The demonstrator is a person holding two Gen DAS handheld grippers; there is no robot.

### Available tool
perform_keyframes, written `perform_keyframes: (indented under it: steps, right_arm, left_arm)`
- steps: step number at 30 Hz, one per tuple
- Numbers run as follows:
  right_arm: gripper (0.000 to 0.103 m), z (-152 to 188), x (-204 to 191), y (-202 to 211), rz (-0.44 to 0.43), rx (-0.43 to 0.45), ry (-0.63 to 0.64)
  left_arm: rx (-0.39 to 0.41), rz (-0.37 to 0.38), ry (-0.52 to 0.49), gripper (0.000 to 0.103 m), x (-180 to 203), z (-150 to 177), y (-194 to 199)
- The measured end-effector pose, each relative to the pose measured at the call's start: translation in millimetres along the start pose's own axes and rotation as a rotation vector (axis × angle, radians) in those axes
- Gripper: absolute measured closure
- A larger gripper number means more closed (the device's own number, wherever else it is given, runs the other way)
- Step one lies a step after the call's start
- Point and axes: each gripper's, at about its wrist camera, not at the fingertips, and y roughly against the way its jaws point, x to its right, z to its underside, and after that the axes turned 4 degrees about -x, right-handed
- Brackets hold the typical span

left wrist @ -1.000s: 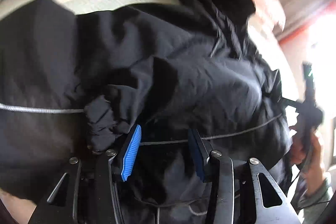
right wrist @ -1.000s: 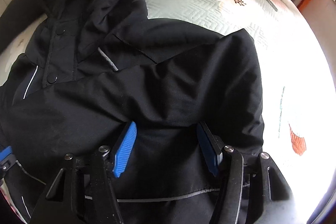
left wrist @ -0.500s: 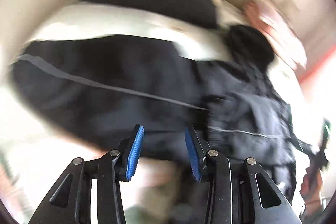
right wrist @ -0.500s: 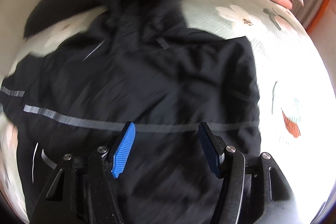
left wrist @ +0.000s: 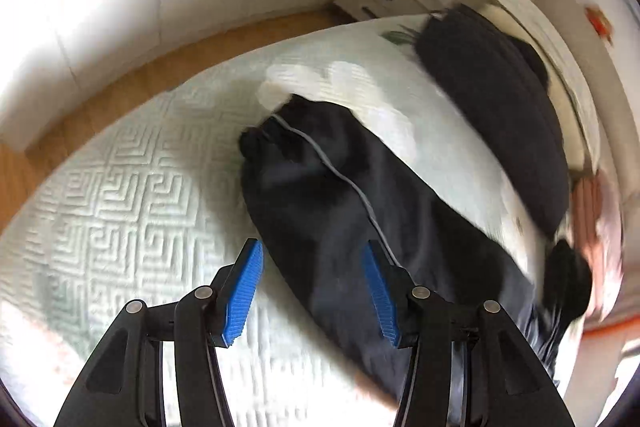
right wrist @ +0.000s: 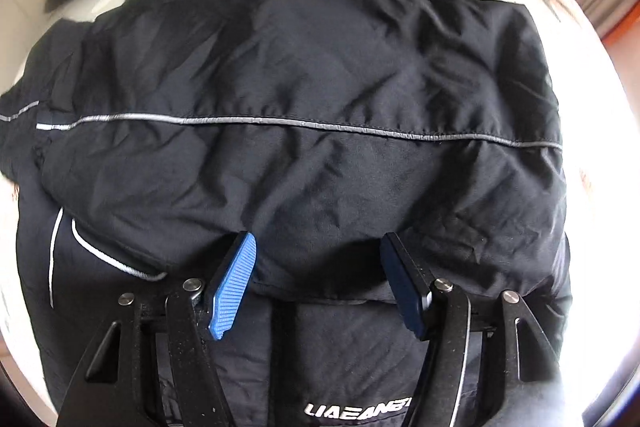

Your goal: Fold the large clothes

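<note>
Black padded jacket (right wrist: 304, 75) with thin grey reflective piping (right wrist: 296, 123) is lying spread out on the bed's pale green quilted cover (left wrist: 132, 195), collar end pointing away in the right wrist view, with white "LIAEANG" lettering (right wrist: 358, 409) near the bottom edge. One sleeve (left wrist: 332, 195) stretches out across the quilt in the left wrist view. Left gripper (left wrist: 314, 293) has its blue-padded fingers spread apart, holding nothing, hovering over the sleeve edge. Right gripper (right wrist: 316, 283) is the same, fingers wide open above the jacket's back. Another dark garment (left wrist: 500, 115) lies further up the bed.
</note>
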Motion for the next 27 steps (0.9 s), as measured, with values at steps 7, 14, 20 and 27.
perform_keyframes:
  steps: [7, 14, 20, 27]
  right_arm:
    - [0.033, -11, -19, -26, 0.030, 0.001, 0.013]
    - [0.032, -11, -24, -32, 0.024, 0.002, 0.012]
    - [0.031, -10, -19, -30, 0.026, 0.013, 0.013]
    - [0.031, -6, -14, -15, -0.014, 0.027, -0.015]
  left_arm:
    - [-0.006, -0.055, 0.047, 0.049, -8, -15, -38]
    - [-0.013, -0.037, 0.027, 0.077, 3, -22, -64]
    - [0.091, -0.116, -0.190, 0.087, 54, -5, -32]
    - [0.173, 0.052, -0.412, 0.088, 132, 51, 44]
